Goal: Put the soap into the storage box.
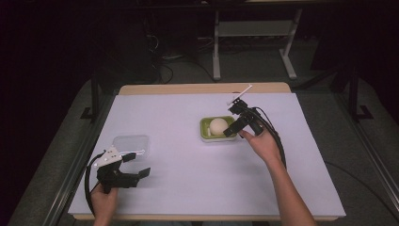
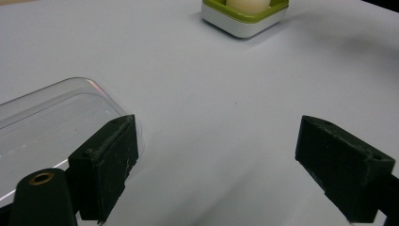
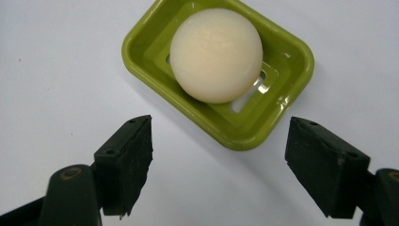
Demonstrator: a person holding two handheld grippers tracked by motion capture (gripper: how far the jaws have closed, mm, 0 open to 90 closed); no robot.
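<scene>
A round cream soap (image 1: 218,126) (image 3: 216,54) lies in a green soap dish (image 1: 204,133) (image 3: 282,52) near the table's middle; the dish (image 2: 244,21) also appears far off in the left gripper view. My right gripper (image 1: 234,127) (image 3: 221,165) hovers just right of the dish, open, nothing between its jaws. A clear plastic lid (image 1: 131,145) (image 2: 42,127) lies at the front left. My left gripper (image 1: 141,175) (image 2: 216,169) stands open beside it, one jaw close to the lid's edge.
The table is covered with a white sheet (image 1: 188,188); its wooden far edge (image 1: 202,88) shows at the back. Beyond it the dark floor holds a metal frame (image 1: 254,33) and cables.
</scene>
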